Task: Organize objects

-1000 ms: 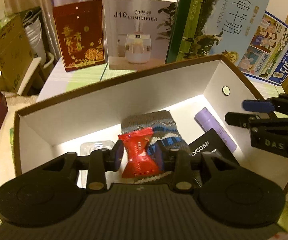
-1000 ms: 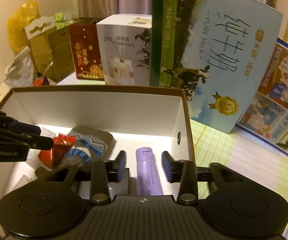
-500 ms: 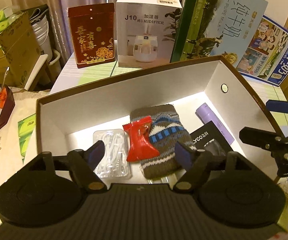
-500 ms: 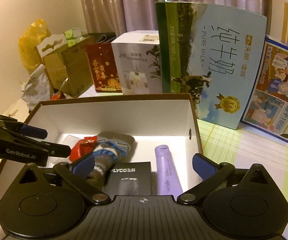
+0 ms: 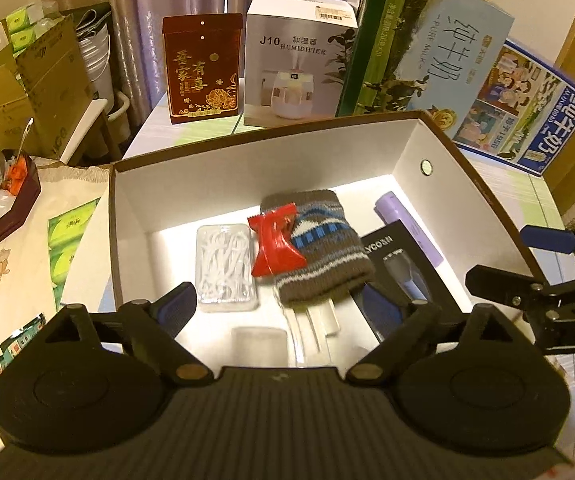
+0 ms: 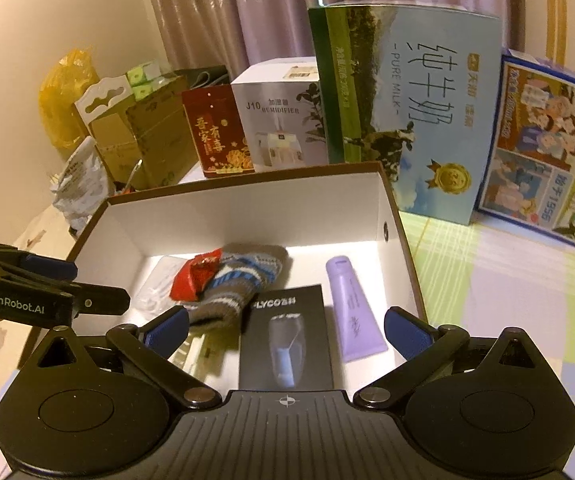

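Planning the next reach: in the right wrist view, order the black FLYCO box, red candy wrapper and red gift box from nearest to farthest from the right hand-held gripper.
1. Black FLYCO box, inside the storage box, between the fingers of the right hand-held gripper.
2. Red candy wrapper, farther in, left.
3. Red gift box, standing beyond the storage box.

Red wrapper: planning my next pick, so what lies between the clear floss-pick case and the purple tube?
The red wrapper on the knitted sock, then the black box; left wrist view.
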A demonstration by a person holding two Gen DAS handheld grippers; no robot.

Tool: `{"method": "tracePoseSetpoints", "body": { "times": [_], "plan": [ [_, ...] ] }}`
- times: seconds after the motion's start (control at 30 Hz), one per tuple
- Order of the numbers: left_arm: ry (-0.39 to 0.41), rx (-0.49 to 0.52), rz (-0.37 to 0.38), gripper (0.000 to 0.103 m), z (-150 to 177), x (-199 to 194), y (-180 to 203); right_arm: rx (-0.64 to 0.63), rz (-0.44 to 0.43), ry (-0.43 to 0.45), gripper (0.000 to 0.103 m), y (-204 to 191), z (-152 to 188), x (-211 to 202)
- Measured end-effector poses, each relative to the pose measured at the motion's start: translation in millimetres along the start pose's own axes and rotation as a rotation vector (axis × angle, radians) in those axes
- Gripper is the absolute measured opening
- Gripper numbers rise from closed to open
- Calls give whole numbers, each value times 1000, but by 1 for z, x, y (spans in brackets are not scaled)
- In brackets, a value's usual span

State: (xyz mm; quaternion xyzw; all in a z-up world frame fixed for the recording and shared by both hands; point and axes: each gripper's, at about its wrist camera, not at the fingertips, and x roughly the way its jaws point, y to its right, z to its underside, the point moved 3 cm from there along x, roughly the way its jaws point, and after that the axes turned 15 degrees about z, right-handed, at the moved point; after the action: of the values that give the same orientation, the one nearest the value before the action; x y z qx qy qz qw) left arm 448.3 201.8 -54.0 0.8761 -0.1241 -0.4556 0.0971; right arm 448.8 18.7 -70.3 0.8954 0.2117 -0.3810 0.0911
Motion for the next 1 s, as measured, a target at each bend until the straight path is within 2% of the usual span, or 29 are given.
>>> {"method": "tracePoseSetpoints", "body": {
  "times": [1.0],
  "plan": [
    [-13,-5,48,88,80,-64,55,111,-20,-35,101,-3,62,-88]
  ]
}}
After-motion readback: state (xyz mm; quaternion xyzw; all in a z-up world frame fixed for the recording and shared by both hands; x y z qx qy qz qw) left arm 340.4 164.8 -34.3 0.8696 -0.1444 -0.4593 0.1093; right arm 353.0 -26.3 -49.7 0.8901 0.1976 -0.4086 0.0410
